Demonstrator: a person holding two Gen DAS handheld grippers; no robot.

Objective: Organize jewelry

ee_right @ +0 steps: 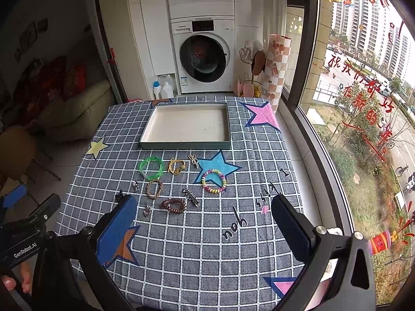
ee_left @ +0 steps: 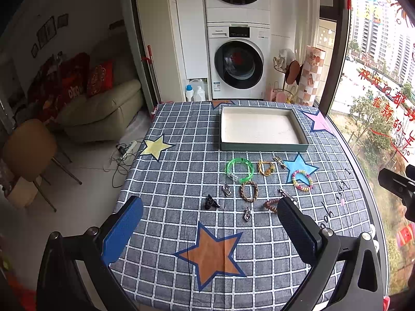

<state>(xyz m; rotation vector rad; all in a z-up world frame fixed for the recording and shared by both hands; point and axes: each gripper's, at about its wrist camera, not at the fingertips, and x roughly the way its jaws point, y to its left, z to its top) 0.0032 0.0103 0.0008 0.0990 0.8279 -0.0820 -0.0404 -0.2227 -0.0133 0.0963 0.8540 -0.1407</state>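
Right wrist view, both hand-held grippers wide apart — empty, jewelry before tray, tablecloth.

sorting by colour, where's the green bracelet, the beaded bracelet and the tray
green bracelet (ee_left: 239, 170): left wrist view, on its near band
beaded bracelet (ee_right: 214, 180): right wrist view, on its left beads
tray (ee_right: 185, 145): right wrist view, on its front wall

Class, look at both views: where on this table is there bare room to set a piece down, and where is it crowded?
Free: the inside of the tray, which holds nothing; the tablecloth left of the tray, around the yellow star; the near cloth by the orange star. Crowded: the strip in front of the tray, from green bracelet to beaded bracelet.
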